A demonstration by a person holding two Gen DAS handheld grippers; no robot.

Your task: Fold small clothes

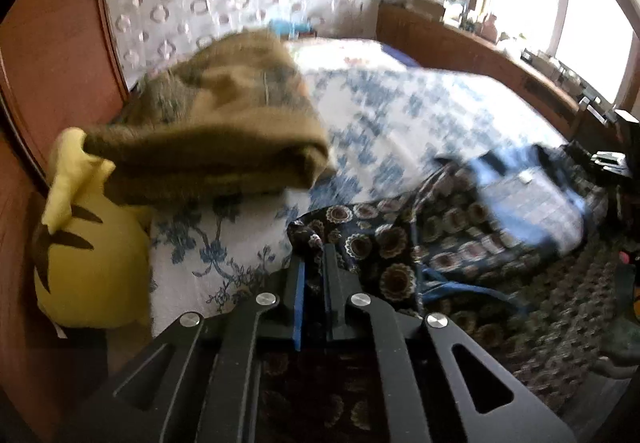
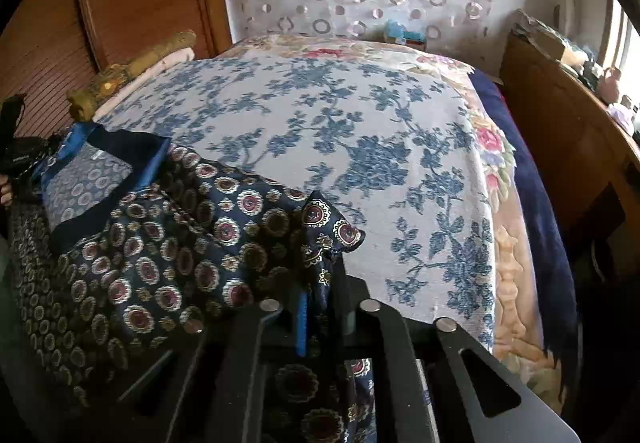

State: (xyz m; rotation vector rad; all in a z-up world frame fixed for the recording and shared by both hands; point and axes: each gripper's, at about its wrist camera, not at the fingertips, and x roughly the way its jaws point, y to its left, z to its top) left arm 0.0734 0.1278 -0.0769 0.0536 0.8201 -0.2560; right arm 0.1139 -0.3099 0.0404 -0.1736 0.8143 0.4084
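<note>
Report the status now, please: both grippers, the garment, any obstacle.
Left gripper shut on patterned garment. Right gripper shut on same garment, other corner. Garment draped over bed edge. Olive blanket beside, apart.

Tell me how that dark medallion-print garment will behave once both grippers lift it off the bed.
The medallion-print garment is probably floppy: it already bunches and folds where the right gripper pinches it. Its sheen suggests thin, light, possibly slippery cloth, so it may slide from the left gripper. The unheld middle will likely sag onto the floral bedspread.

Black hand-held gripper (image 1: 314, 255), blue pads (image 1: 298, 295), silver screws
</note>
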